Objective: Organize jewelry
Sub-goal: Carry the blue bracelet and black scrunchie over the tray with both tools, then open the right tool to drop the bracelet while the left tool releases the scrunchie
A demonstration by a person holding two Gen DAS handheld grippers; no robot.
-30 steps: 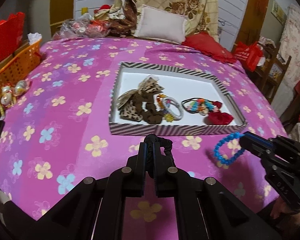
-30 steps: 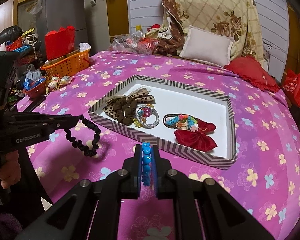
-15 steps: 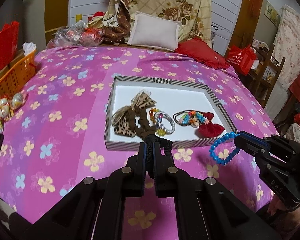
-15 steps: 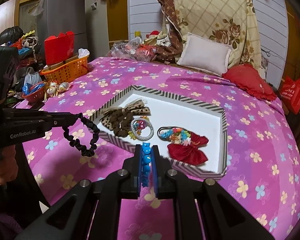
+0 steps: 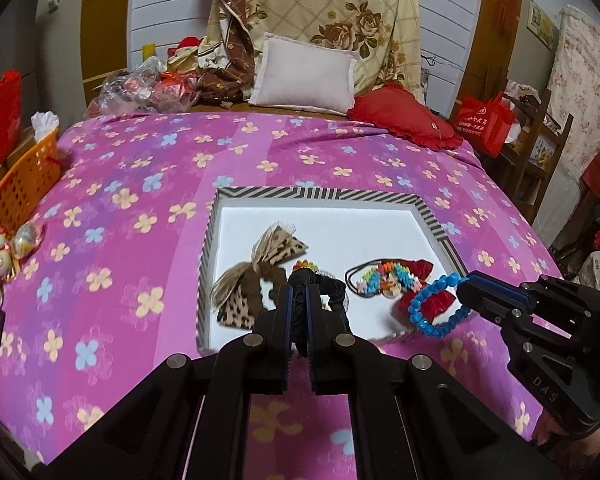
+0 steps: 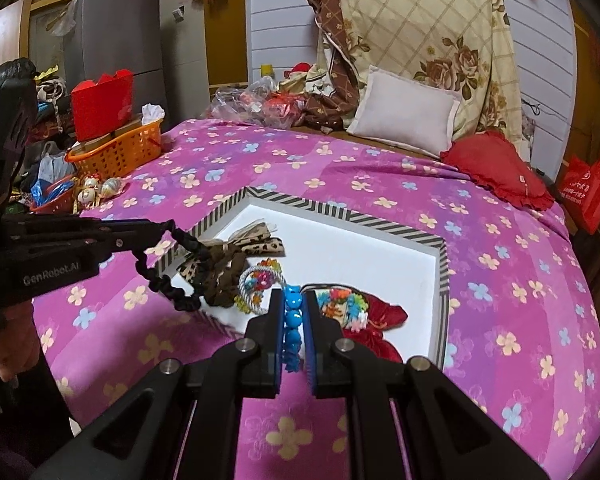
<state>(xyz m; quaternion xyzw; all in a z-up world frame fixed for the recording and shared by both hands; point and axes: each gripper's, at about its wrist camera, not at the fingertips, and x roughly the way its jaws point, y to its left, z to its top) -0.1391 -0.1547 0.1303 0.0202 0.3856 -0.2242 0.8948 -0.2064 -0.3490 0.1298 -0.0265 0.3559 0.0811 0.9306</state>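
My left gripper [image 6: 168,227] — marked "GenRobot.AI" — clamps a black scrunchie [image 6: 168,276]; my right gripper [image 5: 462,289] — marked "DAS" — pinches a blue bead bracelet [image 5: 436,306] above the striped tray [image 5: 320,193].

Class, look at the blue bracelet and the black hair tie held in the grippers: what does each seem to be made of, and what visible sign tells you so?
Blue bracelet: probably plastic beads, glossy; separate round beads catch highlights and the loop holds its shape.
Black hair tie: likely fabric-covered elastic, matte; a ruffled, crinkled surface without shine, hanging limp from the left gripper.
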